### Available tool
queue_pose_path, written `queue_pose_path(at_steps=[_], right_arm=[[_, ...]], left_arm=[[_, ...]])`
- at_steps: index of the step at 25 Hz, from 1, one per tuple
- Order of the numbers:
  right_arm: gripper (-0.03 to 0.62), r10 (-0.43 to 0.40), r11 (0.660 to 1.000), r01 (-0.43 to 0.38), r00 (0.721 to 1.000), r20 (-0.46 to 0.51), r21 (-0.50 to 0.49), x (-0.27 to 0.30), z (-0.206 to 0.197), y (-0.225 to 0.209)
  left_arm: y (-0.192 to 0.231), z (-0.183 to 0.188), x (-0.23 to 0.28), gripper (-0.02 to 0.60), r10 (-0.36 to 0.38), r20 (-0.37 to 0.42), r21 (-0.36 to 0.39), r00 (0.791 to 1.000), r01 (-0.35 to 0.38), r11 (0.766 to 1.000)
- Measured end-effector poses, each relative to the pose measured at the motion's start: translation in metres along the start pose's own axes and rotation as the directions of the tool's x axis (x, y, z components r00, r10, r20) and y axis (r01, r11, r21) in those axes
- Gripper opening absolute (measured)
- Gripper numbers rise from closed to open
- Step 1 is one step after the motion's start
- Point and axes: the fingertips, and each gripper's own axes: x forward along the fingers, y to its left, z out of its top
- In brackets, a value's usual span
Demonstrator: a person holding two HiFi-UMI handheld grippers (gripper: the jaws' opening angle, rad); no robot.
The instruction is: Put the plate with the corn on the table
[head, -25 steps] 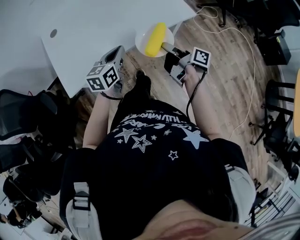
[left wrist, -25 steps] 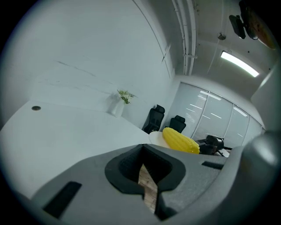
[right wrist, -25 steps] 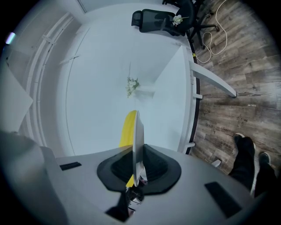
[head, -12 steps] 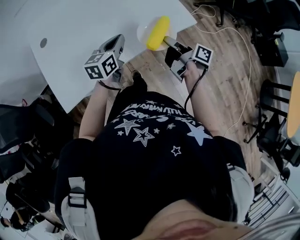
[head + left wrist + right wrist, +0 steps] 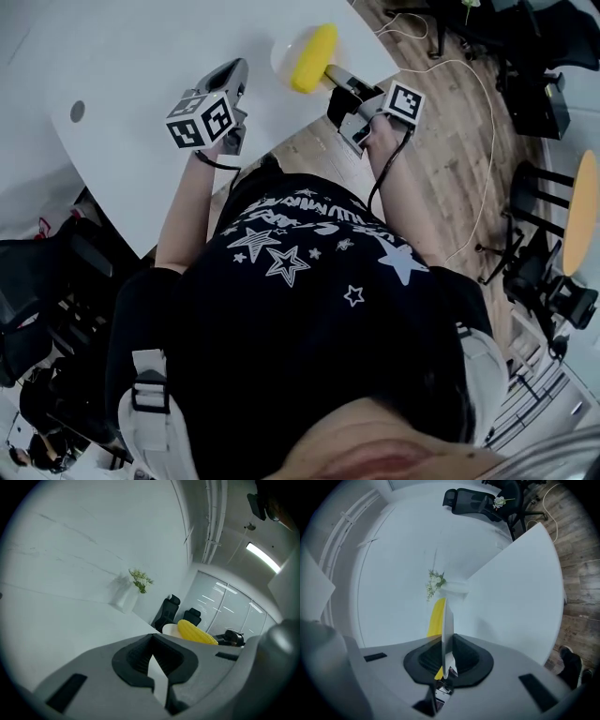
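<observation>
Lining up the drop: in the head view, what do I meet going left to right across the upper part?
Hole in the table → left gripper → plate → corn → right gripper → orange round object.

White plate point(image 5: 282, 56), yellow corn point(image 5: 314, 58) on it, over white table point(image 5: 141, 66) edge.

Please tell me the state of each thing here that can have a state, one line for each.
right gripper, jaws shut on the plate's rim
left gripper, jaws shut, nothing between them
plate, held over a corner of the table
corn, lying on the plate
vase, upright on the table
</observation>
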Motion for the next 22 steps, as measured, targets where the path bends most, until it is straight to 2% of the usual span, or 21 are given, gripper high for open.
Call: queue_pose_path(at_steps=[8,13,16,22], right_arm=[[0.026,-0.003,1.0,0.003,1.0,-0.007,-0.024,0.006,0.006,-0.006],[0.026,-0.015,0.998,0.012,0.998,-0.055,-0.059,0.015,0.016,-0.018],[0.026,-0.013,0.997,0.005,0.995,-0.102,-0.081,0.018,0.022,-0.027],[0.026,0.006,0.997,-0.022,0.976,-0.217,-0.072,0.031,0.076,-0.031]], left_arm=[[0.005,-0.001,0.0,0.006,-0.004,0.016,0.004,1.0,0.004,1.0],[0.01,-0.007,0.004,0.006,0.019,0.015,-0.016,1.0,-0.019,1.0],[0.014,-0.015,0.006,0.006,0.054,0.019,-0.03,0.998,-0.054,0.998],[0.008,-0.002,0.041,0.006,0.171,0.032,-0.073,0.985,-0.168,0.983]])
